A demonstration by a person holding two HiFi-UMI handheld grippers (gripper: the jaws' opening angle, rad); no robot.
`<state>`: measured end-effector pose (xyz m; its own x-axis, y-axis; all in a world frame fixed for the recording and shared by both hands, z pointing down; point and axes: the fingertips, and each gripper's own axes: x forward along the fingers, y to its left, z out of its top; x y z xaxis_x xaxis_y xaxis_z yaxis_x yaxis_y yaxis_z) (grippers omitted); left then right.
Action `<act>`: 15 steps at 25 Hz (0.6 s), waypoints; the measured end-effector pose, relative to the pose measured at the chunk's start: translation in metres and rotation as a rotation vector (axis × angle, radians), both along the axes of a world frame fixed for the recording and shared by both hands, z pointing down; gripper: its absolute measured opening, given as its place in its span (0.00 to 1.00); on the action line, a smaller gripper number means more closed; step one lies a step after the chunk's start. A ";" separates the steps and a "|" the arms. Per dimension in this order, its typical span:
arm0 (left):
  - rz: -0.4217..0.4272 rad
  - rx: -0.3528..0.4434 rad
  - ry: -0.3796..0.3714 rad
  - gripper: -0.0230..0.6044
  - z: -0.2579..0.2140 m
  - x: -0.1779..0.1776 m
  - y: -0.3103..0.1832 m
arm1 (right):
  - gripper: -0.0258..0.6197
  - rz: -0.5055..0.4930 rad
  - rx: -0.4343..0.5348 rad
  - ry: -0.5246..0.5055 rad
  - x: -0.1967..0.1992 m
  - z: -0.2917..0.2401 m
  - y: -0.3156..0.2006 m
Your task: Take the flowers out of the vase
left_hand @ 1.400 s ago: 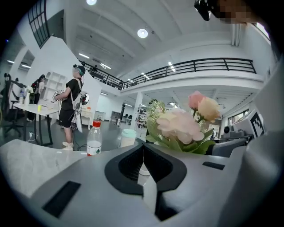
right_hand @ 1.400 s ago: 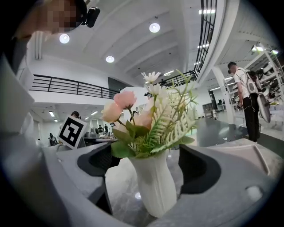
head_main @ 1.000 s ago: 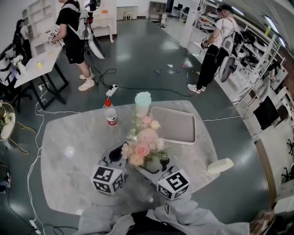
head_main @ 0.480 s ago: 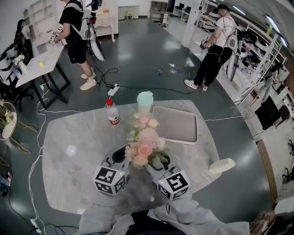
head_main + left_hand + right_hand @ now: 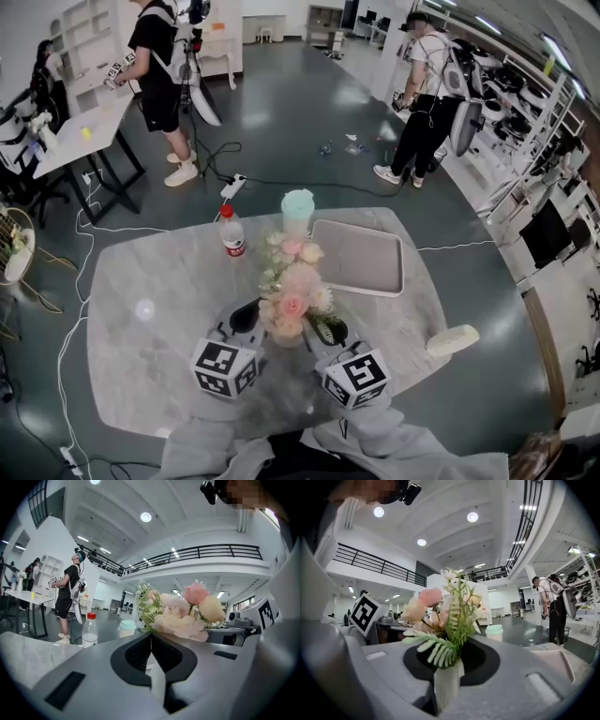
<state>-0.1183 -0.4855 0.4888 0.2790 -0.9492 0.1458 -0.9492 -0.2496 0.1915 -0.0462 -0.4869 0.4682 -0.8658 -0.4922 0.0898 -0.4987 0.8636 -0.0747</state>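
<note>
A bouquet of pink and cream flowers stands at the middle of the marble table; its vase is almost hidden under the blooms. My left gripper sits at the bouquet's left, its jaws drawn together on a white thing that I take for the vase. From the right, my right gripper is closing at the bouquet's base. In the right gripper view a green fern sprig rises out of the narrow gap between its jaws, with the blooms behind it.
Behind the bouquet stand a water bottle with a red cap, a mint-lidded cup and a grey tray. A pale oblong thing lies at the table's right edge. Two people stand on the floor beyond; cables trail there.
The right gripper's jaws have drawn together at the bouquet's base. The left gripper has kept still. The people in the background have shifted.
</note>
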 end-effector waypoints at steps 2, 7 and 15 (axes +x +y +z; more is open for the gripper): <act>-0.004 0.001 0.002 0.04 -0.001 -0.002 0.000 | 0.15 0.010 -0.004 -0.010 0.001 -0.001 -0.002; -0.019 0.010 0.007 0.04 -0.007 -0.007 0.005 | 0.13 0.026 -0.003 -0.027 0.002 -0.005 0.001; -0.028 0.019 0.011 0.04 -0.011 -0.009 0.011 | 0.13 0.021 0.000 -0.049 0.003 -0.014 0.006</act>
